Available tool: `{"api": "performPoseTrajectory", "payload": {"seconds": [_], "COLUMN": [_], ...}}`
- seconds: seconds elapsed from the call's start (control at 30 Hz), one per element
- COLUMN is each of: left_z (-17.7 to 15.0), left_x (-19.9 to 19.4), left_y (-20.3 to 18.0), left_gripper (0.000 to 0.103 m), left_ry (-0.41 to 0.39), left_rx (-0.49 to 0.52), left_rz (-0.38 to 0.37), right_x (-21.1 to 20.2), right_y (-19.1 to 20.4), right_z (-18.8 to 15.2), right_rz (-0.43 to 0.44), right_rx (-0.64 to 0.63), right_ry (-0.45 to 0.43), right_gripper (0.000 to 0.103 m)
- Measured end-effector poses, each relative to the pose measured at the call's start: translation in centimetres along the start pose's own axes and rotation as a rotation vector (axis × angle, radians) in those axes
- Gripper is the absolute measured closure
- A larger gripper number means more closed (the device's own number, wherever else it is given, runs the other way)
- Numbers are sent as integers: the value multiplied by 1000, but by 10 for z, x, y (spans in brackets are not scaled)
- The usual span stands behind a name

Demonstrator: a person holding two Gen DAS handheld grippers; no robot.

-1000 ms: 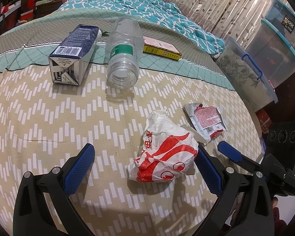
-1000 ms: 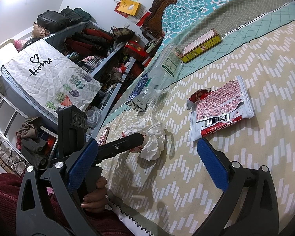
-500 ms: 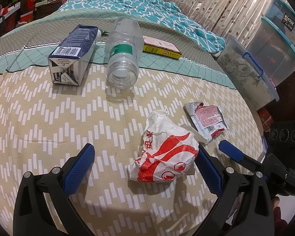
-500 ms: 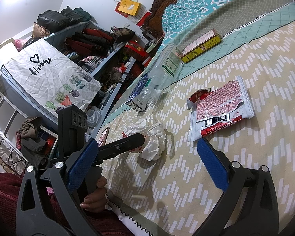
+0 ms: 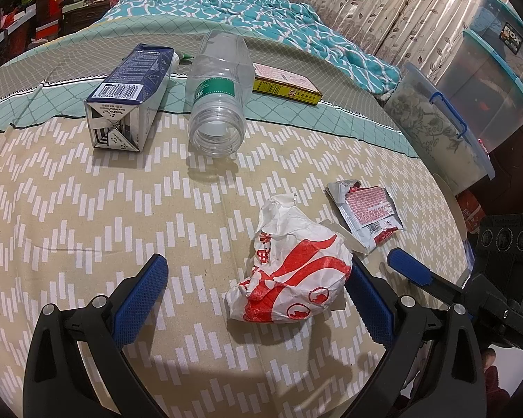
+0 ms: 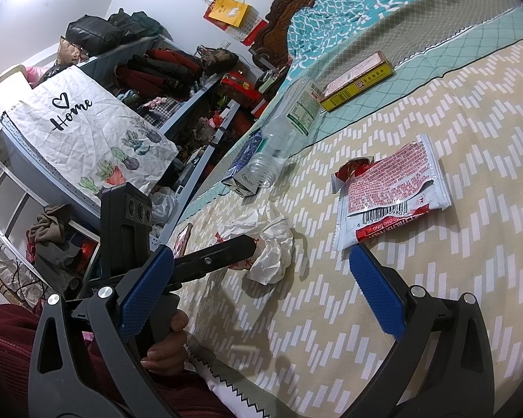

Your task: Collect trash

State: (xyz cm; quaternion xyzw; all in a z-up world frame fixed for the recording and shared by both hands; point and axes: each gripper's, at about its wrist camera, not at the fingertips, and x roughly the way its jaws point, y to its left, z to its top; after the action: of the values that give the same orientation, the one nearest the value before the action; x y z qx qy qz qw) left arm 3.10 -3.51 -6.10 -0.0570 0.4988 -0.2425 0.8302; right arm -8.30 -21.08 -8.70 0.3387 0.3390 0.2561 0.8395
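Crumpled wrapper [image 5: 289, 271] sits between open left gripper [image 5: 258, 296] pads; closing may only pinch loose paper. Right gripper [image 6: 261, 296] open at 3 o'clock.

Even indoor light falls from above, bright enough to read print on the wrappers. Soft shadows lie just beneath the crumpled bag [image 5: 289, 275] and the bottle [image 5: 218, 94] on the bed [image 5: 69, 209]. Fisheye curvature bends the edges, with black corner vignetting. Focus is sharp throughout.
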Motion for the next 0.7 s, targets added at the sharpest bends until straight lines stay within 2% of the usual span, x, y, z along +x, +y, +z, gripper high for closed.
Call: {"api": "performPoseTrajectory", "payload": {"seconds": [0.47, 0.7], "left_z": [0, 2], "left_x": [1, 1], "left_y": [-1, 0], "left_gripper": [8, 8], "left_ry": [-1, -6], "left_rx": [3, 20], "left_rz": [1, -4], "right_x": [1, 0], "right_y": [2, -1], "right_z": [0, 2], "right_rz": [-5, -78], "right_rx": [-2, -24], "right_ry": [1, 32], "right_gripper": [3, 3]}}
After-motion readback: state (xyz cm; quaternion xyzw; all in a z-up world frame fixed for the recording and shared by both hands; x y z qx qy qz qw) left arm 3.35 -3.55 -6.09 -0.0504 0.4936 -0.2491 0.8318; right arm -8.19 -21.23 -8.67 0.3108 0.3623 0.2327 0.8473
